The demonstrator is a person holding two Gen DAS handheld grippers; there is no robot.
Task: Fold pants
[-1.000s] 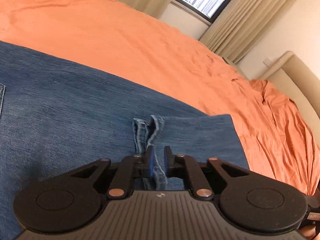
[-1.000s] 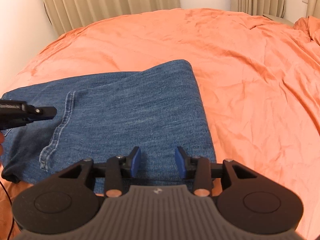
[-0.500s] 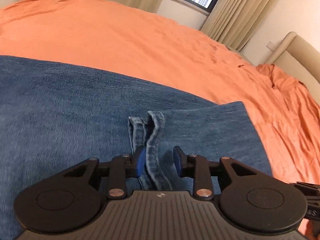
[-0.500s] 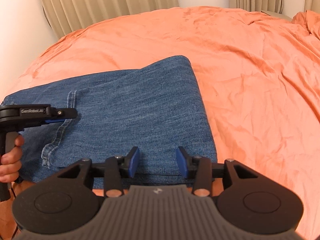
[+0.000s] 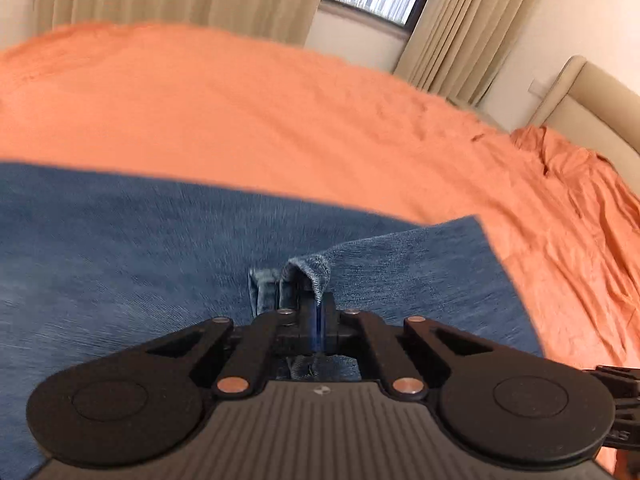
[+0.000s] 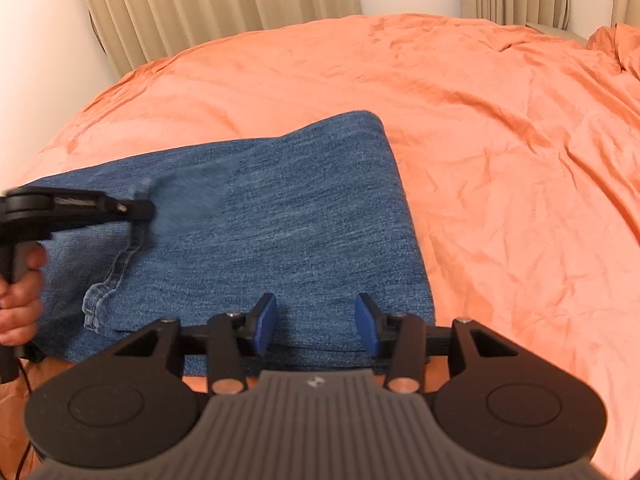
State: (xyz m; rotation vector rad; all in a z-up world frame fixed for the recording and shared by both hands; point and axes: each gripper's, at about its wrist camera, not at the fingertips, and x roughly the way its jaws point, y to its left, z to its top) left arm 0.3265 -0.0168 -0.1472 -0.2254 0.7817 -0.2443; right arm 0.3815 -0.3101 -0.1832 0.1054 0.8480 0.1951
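Blue denim pants (image 6: pixel 280 216) lie folded flat on an orange bed. My left gripper (image 5: pixel 319 322) is shut on the hem edge (image 5: pixel 308 276) of the upper pant leg and lifts it slightly off the layer below. From the right wrist view the left gripper (image 6: pixel 140 209) shows at the pants' left side, with the raised hem (image 6: pixel 116 276) trailing down from it. My right gripper (image 6: pixel 316 322) is open and empty, its fingers hovering over the near edge of the pants.
The orange bedsheet (image 6: pixel 500 128) spreads wide to the right and far side. Beige curtains (image 6: pixel 208 12) and a window stand behind the bed. A beige headboard (image 5: pixel 592 96) is at the right. The person's hand (image 6: pixel 20 304) holds the left gripper's handle.
My left gripper opened half a second ago and has now shut again on the hem, lifting it. The right gripper stayed open and barely moved.
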